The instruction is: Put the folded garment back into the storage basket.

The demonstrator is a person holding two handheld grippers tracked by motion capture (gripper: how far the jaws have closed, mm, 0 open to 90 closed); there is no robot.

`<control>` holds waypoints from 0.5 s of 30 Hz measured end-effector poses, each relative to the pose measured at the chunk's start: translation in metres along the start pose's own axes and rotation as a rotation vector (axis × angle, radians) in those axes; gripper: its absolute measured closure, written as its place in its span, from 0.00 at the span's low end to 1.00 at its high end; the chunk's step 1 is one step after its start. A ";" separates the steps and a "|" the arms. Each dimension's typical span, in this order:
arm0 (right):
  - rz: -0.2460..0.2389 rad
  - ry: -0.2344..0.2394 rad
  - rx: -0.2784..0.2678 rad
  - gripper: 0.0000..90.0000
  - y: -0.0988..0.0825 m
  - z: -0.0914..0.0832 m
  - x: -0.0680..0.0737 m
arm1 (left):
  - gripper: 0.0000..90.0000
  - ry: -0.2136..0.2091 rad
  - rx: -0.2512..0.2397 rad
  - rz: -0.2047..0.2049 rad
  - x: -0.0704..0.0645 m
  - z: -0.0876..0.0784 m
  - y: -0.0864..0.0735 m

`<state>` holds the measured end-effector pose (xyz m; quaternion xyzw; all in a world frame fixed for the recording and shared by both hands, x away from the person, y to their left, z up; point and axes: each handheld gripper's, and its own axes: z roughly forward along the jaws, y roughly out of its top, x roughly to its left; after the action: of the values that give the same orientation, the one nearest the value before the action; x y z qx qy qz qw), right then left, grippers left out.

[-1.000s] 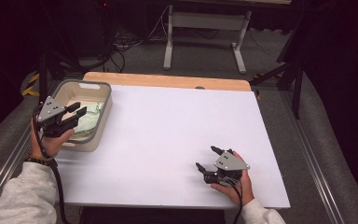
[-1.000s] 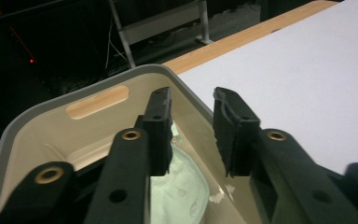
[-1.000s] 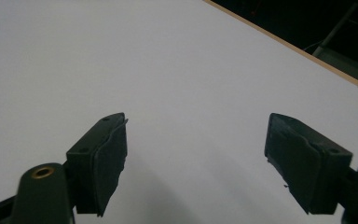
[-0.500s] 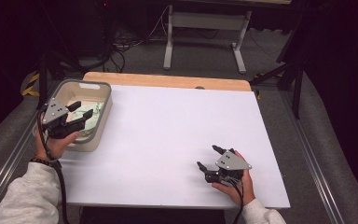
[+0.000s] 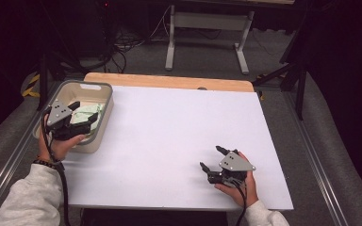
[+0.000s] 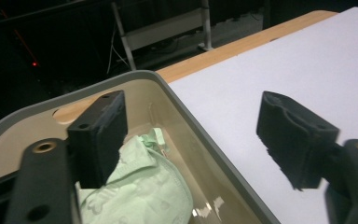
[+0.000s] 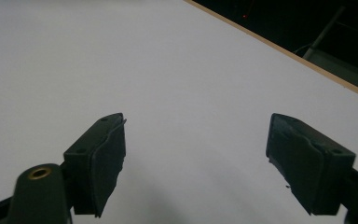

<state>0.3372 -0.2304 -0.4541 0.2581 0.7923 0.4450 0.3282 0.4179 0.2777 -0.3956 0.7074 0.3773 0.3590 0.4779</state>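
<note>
A: Over at the near left corner of the bench (image 5: 169, 141), the left hand-held gripper (image 5: 81, 114) hangs above the grey bin (image 5: 104, 96). Jaws spread wide, and they've just been opening.

B: Anything between them?

A: Nothing pinched. In the left gripper view one pad (image 6: 100, 135) sits inside the bin (image 6: 177, 100), just above the pale green packet (image 6: 144, 191); whether it touches, I can't tell. The other pad (image 6: 293, 135) is out past the bin's wall, over the white bench top (image 6: 284, 56).

B: And the packet itself?

A: Crumpled pale green packet (image 5: 86, 113), lying down in the bin, partly hidden under the gripper in the high view. The bin sits on the bench's left edge, near the wooden strip at the back.

B: The other side?

A: The right hand-held gripper (image 5: 213, 158) rests low at the near right of the bench, held in the person's right hand (image 5: 238, 186), well apart from the bin. Its jaws are spread too, pointing toward the middle of the surface.

B: Holding anything?

A: No. The right gripper view shows both black pads (image 7: 102, 158) apart with bare white bench (image 7: 168, 70) between them.
</note>
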 end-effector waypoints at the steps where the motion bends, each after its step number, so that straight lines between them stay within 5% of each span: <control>1: 0.000 0.001 0.000 0.23 0.000 0.000 0.000 | 0.24 0.006 -0.003 0.006 -0.001 0.000 0.000; 15: 0.009 0.000 -0.001 0.23 -0.001 0.000 -0.001 | 0.04 -0.019 -0.046 -0.017 0.001 -0.003 0.000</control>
<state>0.3378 -0.2313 -0.4544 0.2616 0.7909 0.4468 0.3262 0.4156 0.2794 -0.3944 0.6965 0.3704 0.3567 0.5004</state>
